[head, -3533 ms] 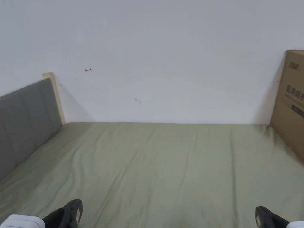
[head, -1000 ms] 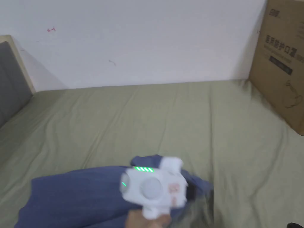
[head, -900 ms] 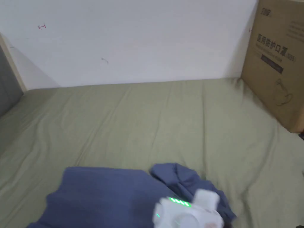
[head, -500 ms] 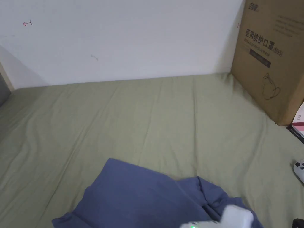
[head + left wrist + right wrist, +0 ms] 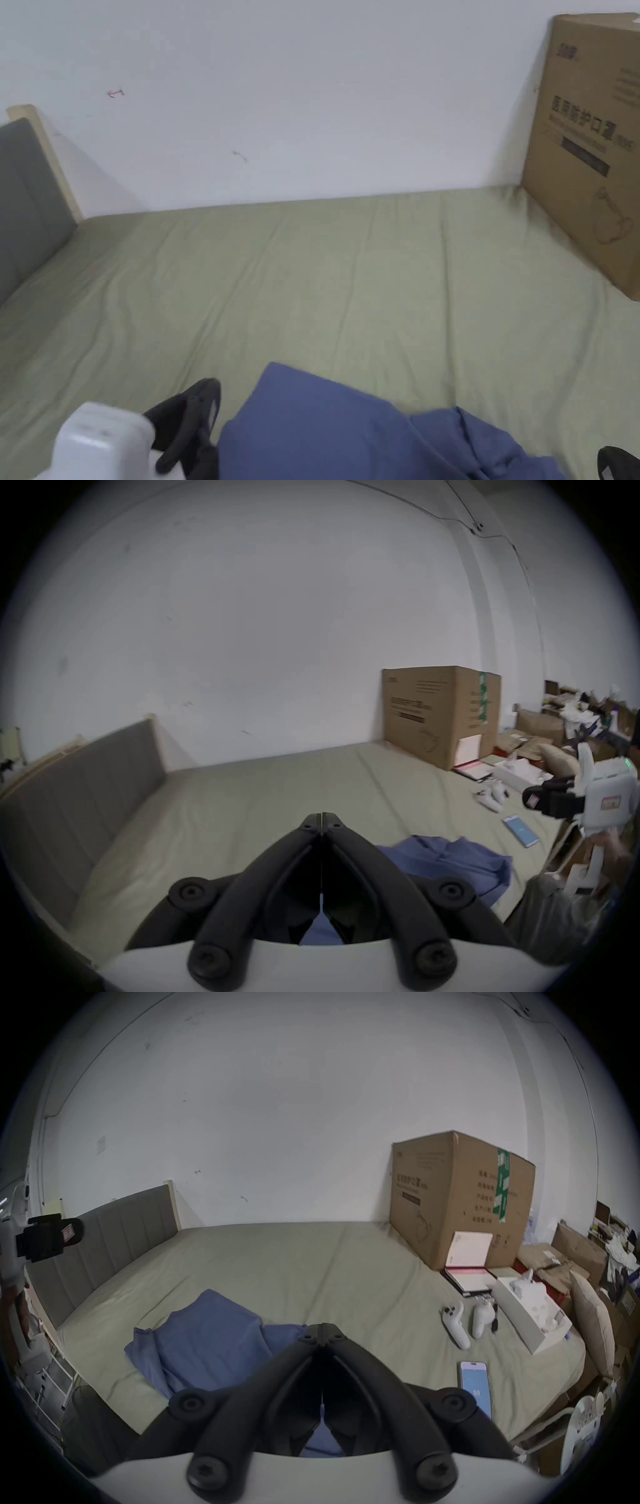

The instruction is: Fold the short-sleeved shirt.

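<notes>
1. The bed, under an olive-green sheet, is your work surface. Ahead of both pairs of jaws it runs bare to the wall, which I judge to be ample room for spreading the garment flat.
2. The cardboard box stands at the far right corner, well beyond your right jaws. It bounds the room on that side, along with the clutter below it.
3. The blue short-sleeved shirt lies crumpled at the near edge of the bed, just ahead of and to the left of your right jaws, with one corner pointing toward the wall. It is bunched, so I judge that folding has not begun; it first needs drawing toward the open middle.
4. Your left gripper hangs above the shirt's left side, its jaws pressed together on nothing.
5. Your right gripper hangs over the shirt's near edge, its jaws likewise pressed together and empty.
6. Two white controllers and a phone lie to the right of your right jaws, apart from the shirt; keep the cloth off them.
</notes>
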`<state>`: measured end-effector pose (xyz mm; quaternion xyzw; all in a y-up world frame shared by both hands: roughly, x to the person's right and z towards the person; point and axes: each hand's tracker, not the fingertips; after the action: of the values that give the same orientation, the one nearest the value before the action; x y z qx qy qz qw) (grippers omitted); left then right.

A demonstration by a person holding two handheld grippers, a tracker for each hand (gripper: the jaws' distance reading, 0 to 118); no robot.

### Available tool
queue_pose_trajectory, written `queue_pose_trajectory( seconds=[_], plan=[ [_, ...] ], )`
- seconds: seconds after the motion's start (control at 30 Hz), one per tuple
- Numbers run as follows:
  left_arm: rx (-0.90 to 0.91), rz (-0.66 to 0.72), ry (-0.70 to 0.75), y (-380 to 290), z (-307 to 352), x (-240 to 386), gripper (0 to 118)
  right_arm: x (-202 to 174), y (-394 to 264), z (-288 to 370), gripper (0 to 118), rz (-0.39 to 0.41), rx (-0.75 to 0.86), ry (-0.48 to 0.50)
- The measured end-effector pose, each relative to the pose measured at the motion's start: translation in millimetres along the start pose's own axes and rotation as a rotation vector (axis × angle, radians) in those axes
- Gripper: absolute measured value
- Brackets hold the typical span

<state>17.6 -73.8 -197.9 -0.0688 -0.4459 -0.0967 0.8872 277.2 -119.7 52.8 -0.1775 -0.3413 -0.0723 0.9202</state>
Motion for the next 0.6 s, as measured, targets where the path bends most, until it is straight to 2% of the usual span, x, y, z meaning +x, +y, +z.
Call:
queue_pose_trajectory(
  seconds=[0.1, 0.3, 0.43, 0.5, 0.6],
  plan=[
    [-0.017, 0.004, 0.072, -3.2, 20.9, -4.0, 0, -7.5, 7.6, 7.1, 0, -0.005, 0.031, 0.018],
    [-0.051, 0.067, 0.047, -7.3, 24.2, -16.5, 0, -12.6, 13.8, 7.7, 0, -0.004, 0.055, 0.029],
    [-0.132, 0.131, -0.039, -10.4, -2.0, -26.1, 0, -14.0, 9.4, 7.2, 0, -0.017, 0.047, 0.032],
    [-0.207, 0.191, -0.121, -15.5, -30.9, -36.2, 0, -13.1, 5.2, 8.0, 0, -0.021, 0.034, 0.034],
    [-0.307, 0.221, -0.167, -26.8, -90.3, -50.1, 0, -8.5, -1.9, 7.7, 0, -0.023, 0.008, 0.022]
  ],
)
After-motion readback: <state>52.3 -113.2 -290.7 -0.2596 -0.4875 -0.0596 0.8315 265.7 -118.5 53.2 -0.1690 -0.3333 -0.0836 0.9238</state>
